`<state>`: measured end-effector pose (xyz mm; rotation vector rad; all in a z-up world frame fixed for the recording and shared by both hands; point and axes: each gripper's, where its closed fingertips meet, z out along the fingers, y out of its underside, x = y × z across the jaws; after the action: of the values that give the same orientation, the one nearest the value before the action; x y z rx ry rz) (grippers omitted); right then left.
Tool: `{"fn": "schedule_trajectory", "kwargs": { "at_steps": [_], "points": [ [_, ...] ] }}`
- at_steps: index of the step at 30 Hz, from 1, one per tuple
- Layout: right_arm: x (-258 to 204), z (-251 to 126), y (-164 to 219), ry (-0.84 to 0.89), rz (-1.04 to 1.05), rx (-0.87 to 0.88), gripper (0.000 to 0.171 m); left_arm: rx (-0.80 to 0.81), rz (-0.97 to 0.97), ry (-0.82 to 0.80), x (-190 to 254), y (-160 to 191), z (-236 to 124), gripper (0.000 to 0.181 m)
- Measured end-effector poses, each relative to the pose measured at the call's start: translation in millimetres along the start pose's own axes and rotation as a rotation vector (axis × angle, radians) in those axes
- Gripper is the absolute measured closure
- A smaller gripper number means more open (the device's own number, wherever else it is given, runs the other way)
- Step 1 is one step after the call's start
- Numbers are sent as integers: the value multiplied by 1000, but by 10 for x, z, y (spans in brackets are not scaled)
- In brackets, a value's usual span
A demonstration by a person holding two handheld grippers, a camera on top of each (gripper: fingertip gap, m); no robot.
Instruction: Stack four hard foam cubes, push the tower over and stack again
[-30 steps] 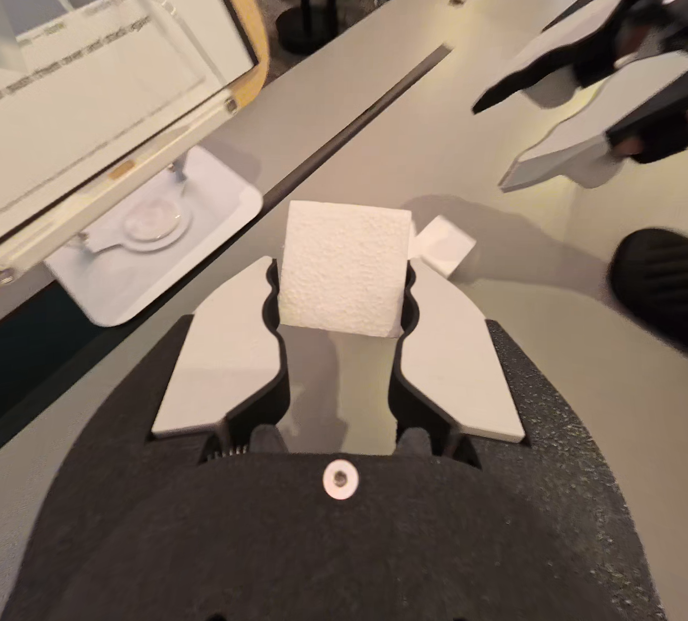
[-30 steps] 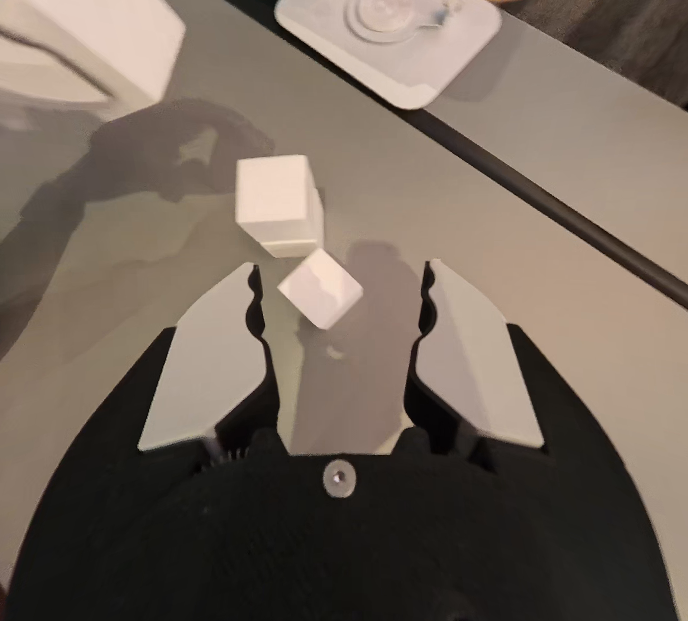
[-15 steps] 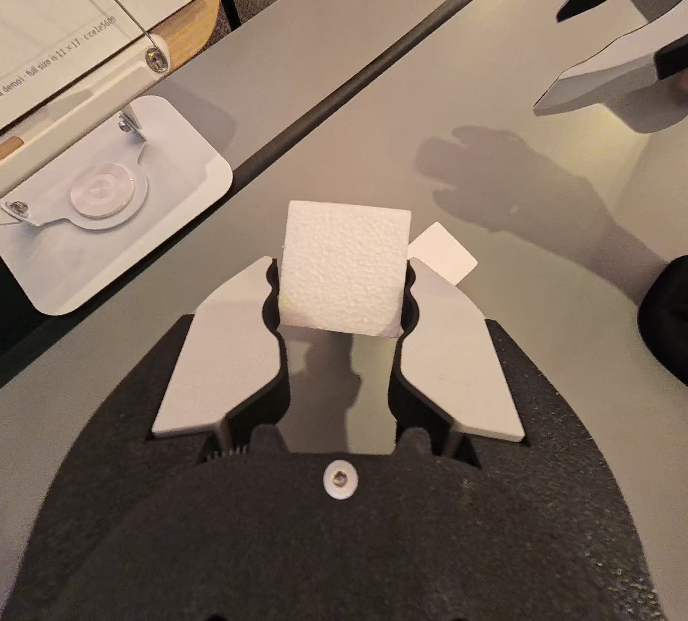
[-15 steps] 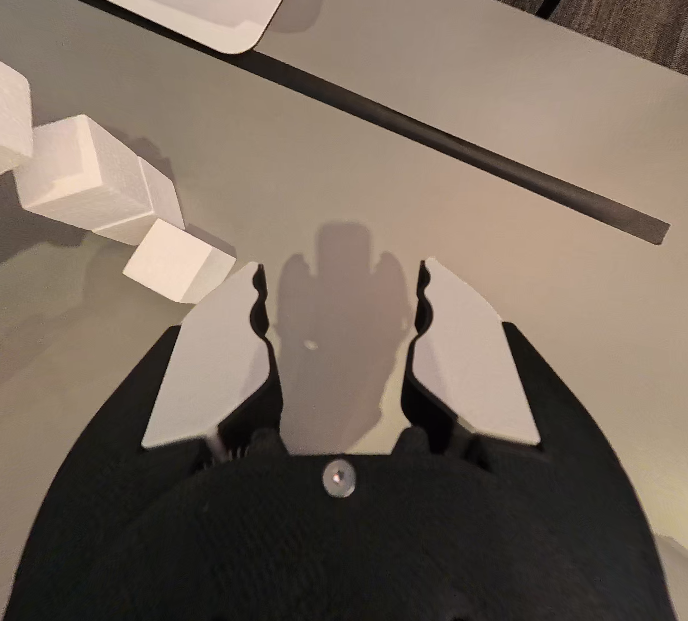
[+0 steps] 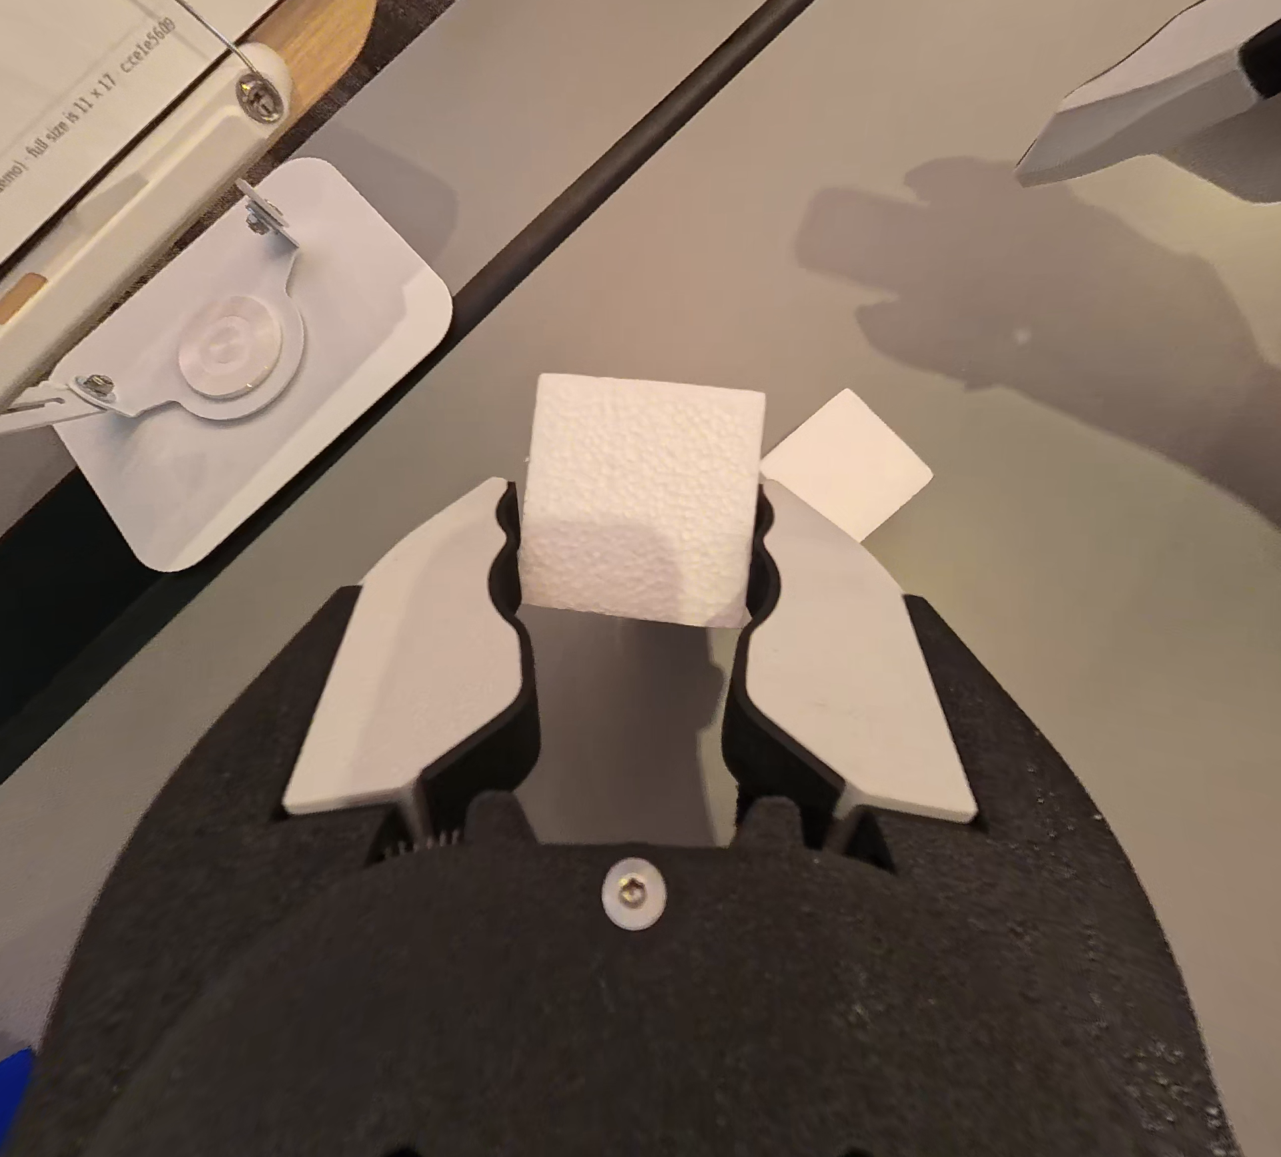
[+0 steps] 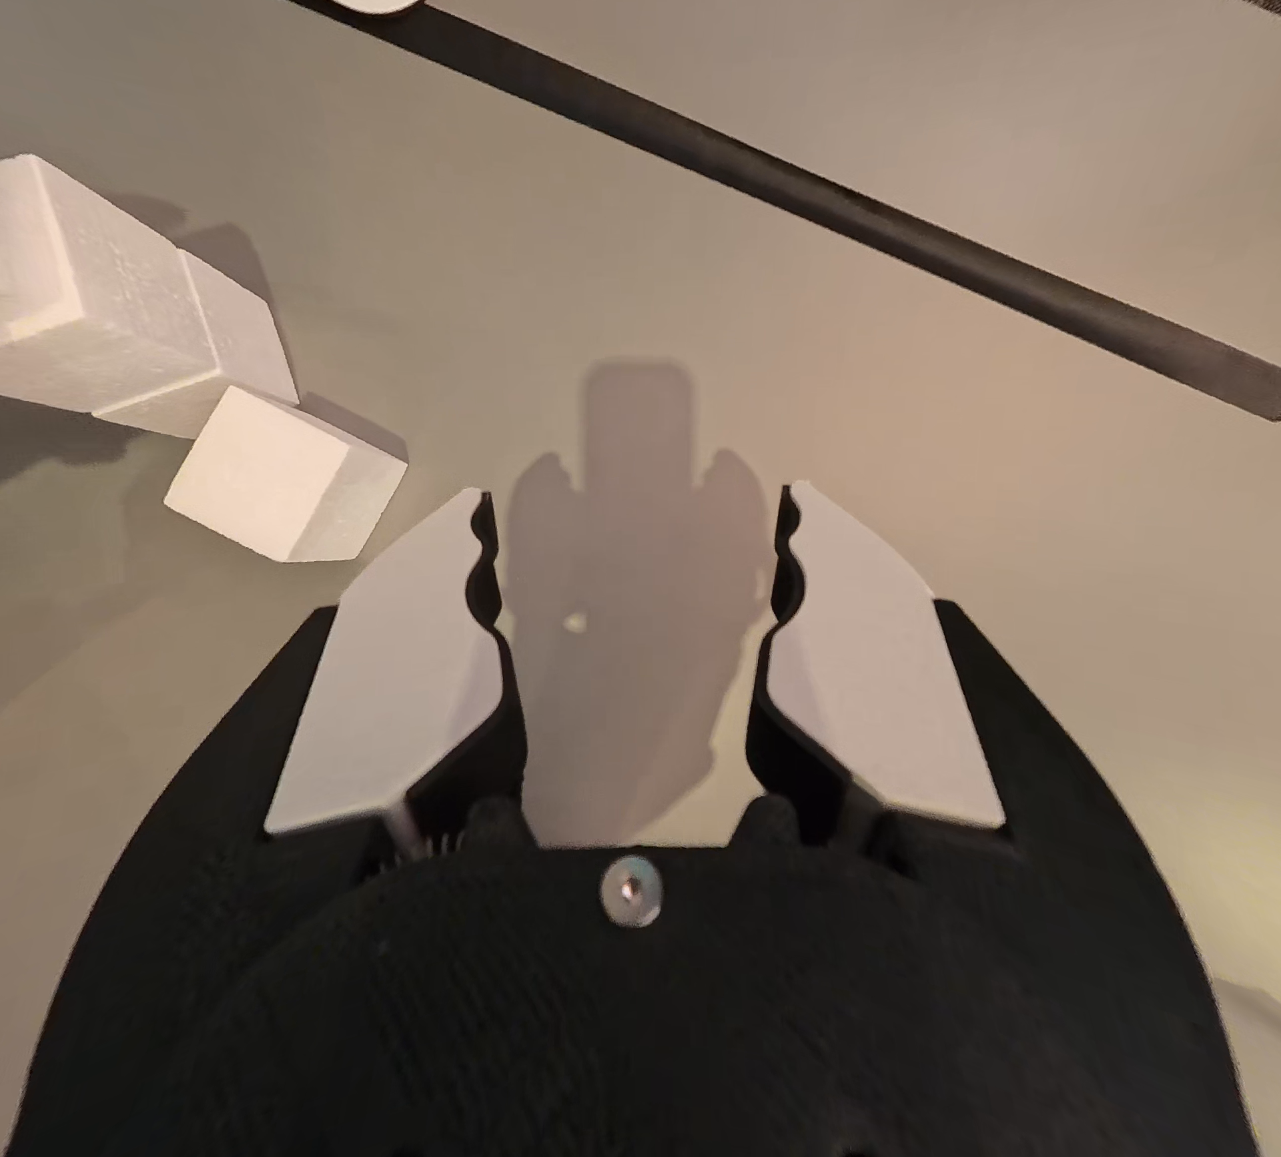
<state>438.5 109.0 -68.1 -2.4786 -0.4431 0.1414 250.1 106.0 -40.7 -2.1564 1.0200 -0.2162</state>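
A white foam cube [image 5: 641, 500] sits clamped between the fingertips of my left tongs [image 5: 636, 503], held above the grey counter [image 5: 970, 638]; its pebbled top face is toward the camera and its near half lies in shadow. Just right of it, partly behind my right-hand finger, a second cube [image 5: 847, 468] shows one smooth face turned diamond-wise. In the right wrist view, cubes lie at the left edge: a low cube [image 6: 277, 479] rests on the counter, near the left fingertip of my right tongs [image 6: 634, 500] but apart from it. Beside and behind it a larger-looking white block [image 6: 104, 306] is cut off by the frame; a further cube [image 6: 229, 319] appears beneath it, though I cannot tell exactly how they bear on one another. My right tongs are spread wide and grip nothing; only their shadow falls on the counter between the fingers. In the left wrist view the same right tongs [image 5: 1081, 63] appear at upper right, raised off the counter and well apart from the held cube. A dark groove [image 6: 832, 181] runs diagonally across the counter. Beyond it stands a white base plate [image 5: 277, 361] with a round metal disc, carrying a tilted clear sign holder [image 5: 104, 84] with a printed sheet. A wooden edge [image 5: 333, 14] shows behind the holder.
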Motion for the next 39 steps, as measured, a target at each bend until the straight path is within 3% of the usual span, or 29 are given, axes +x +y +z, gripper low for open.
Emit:
{"fn": "schedule_trajectory", "kwargs": {
  "at_steps": [14, 18, 20, 24, 29, 35, 39],
  "points": [
    [-101, 172, 113, -27, -39, -84, 94, -31, -26, 25, 35, 29, 74, 117],
    [-309, 182, 53, -157, -109, -34, 91, -31, -18, 2, 8, 32, 97, 113],
    [-457, 170, 51, -248, -237, 10, 85, -38, -21, -1, 2, 46, 109, 109],
    [-901, 141, 130, -481, -536, 162, 82, -16, -42, -33, -66, 4, 63, 86],
    [-1261, 174, 99, -671, -607, 315, 90, 48, -69, 6, -107, -73, -170, 82],
    [-1342, 486, 317, -676, -645, 207, 94, 171, -167, -55, -547, -75, -675, 85],
    [-1375, 578, 397, -708, -636, 186, 113, 296, -265, -88, -895, -24, -1054, 89]
  ]
}}
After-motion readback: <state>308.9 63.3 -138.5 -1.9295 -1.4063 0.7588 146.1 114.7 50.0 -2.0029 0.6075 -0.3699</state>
